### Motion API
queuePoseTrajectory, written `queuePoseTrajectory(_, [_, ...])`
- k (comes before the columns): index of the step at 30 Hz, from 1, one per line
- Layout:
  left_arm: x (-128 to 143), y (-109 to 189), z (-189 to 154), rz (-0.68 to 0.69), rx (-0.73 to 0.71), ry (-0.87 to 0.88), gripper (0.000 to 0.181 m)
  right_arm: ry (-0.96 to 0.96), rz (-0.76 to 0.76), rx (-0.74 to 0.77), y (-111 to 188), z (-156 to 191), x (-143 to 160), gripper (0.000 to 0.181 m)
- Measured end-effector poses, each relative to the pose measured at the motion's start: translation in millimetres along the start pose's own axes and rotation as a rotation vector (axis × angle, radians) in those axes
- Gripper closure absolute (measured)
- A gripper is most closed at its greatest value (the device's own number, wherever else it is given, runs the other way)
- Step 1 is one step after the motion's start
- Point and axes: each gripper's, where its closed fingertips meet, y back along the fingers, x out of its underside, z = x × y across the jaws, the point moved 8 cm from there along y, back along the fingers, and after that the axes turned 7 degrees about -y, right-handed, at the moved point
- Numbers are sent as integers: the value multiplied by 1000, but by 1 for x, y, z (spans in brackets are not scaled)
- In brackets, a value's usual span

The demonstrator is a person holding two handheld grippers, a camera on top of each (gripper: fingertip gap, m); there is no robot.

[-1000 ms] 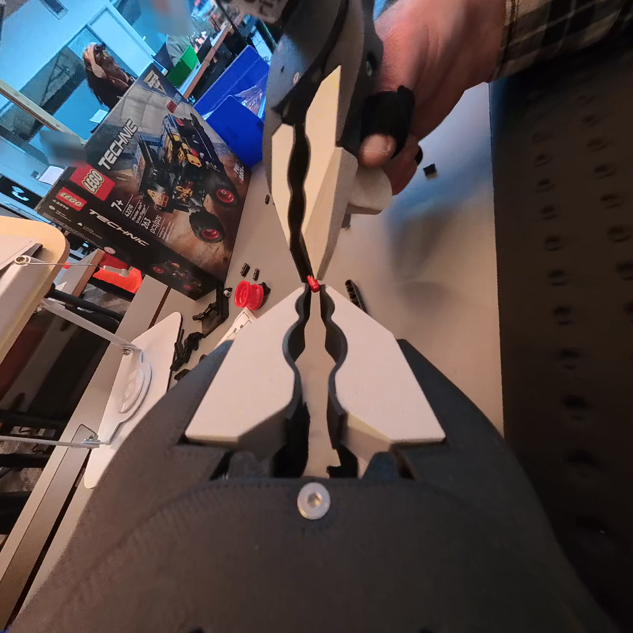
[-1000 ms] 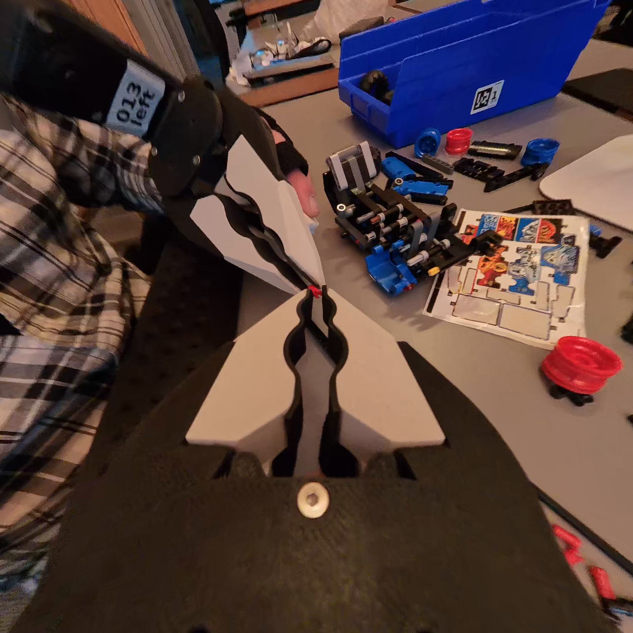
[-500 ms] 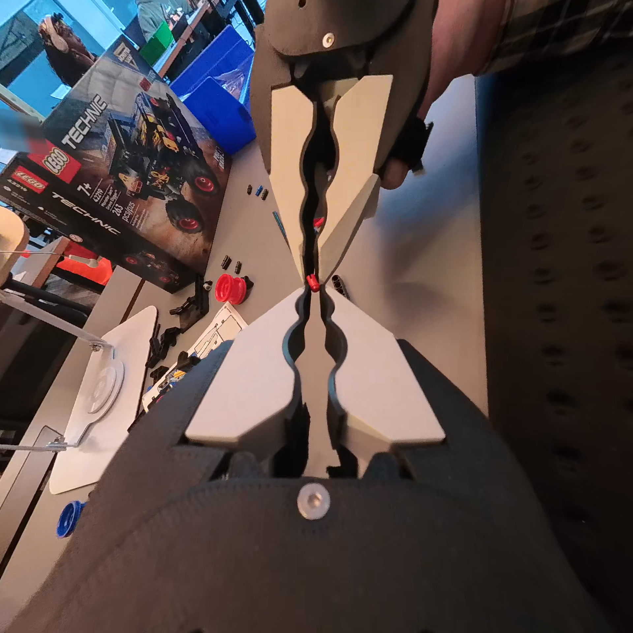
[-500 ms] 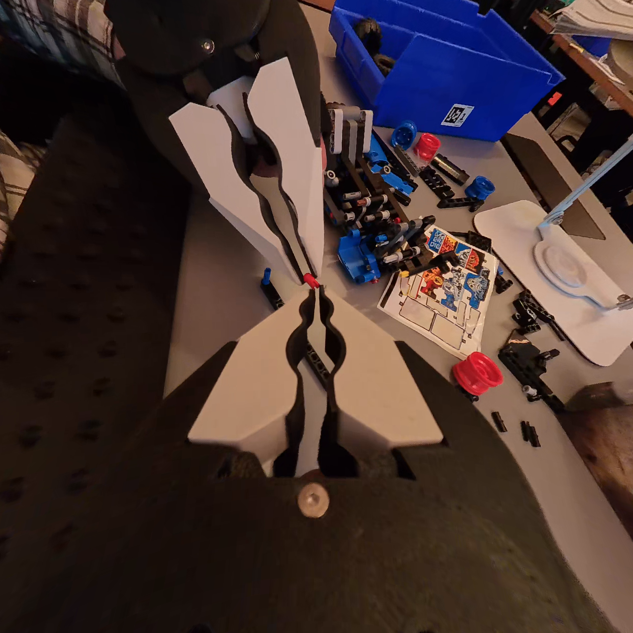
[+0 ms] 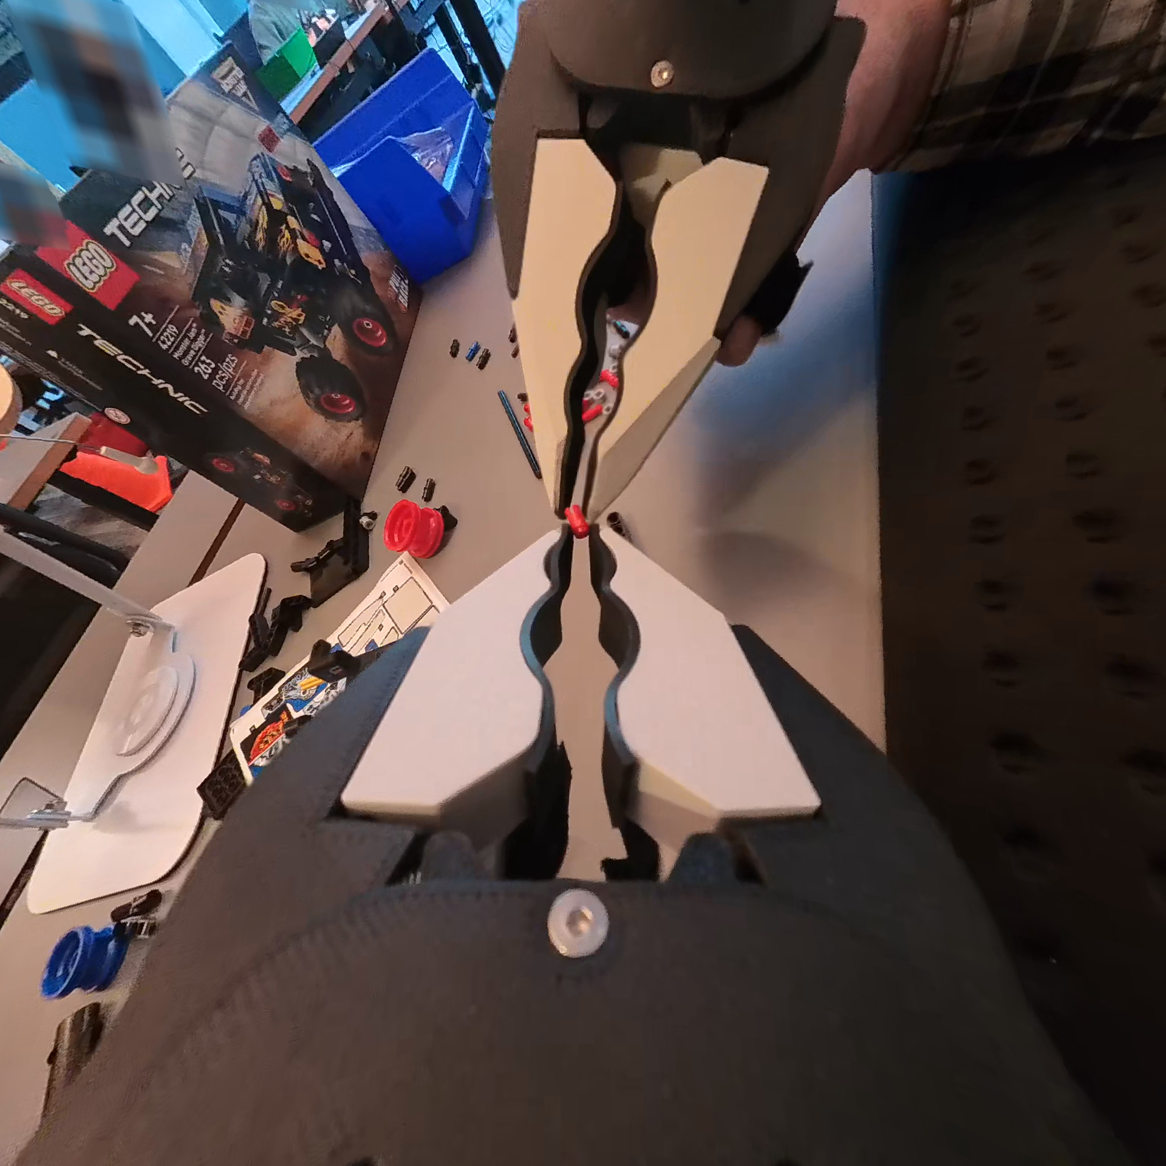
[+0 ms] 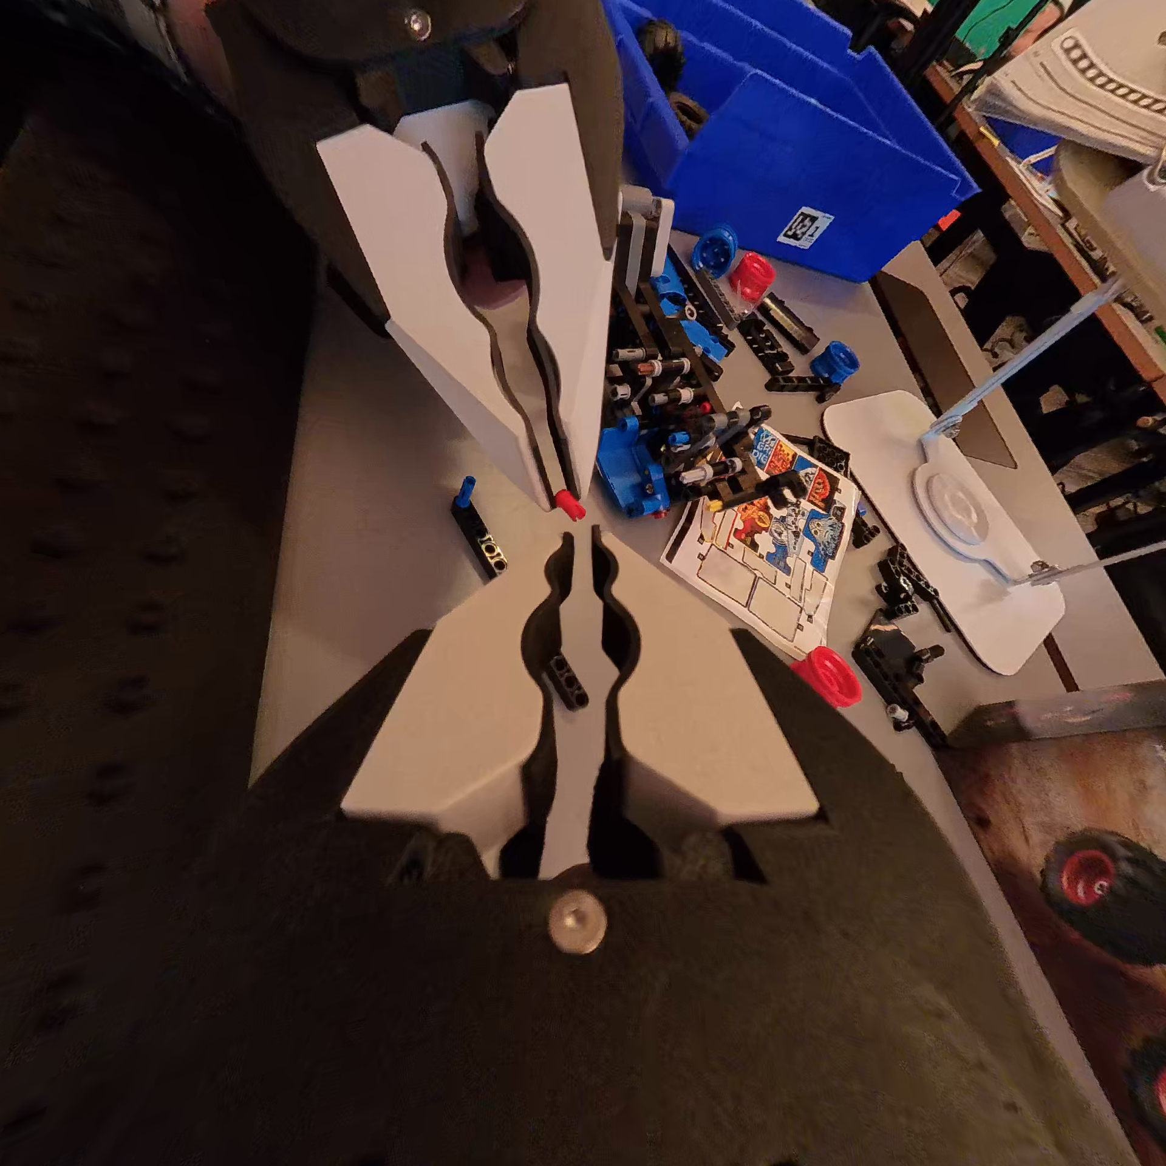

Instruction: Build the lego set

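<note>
The left gripper [image 6: 563,501] pinches a tiny red peg [image 6: 567,503] at its tips, apart from the right gripper [image 6: 582,541], whose jaws are slightly parted and empty; fitting the peg into the blue-and-black model [image 6: 669,404] likely comes next

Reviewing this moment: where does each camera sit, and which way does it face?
Left wrist view: on the left tongs, facing across the grey table toward the set box; its fingers pinch a red pin; a hand and plaid sleeve show.
Right wrist view: on the right tongs, facing down over the table toward the part-built model and blue bin; its fingers show, narrowly apart.
Shared: the opposite tongs tip to tip, the red pin, the sticker sheet.
</note>
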Motion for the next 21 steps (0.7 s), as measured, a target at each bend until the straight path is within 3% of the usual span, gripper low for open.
queuePoseTrajectory(21, [5, -4, -3, 17, 66, 56, 178, 167, 53, 45, -6, 12, 0, 178])
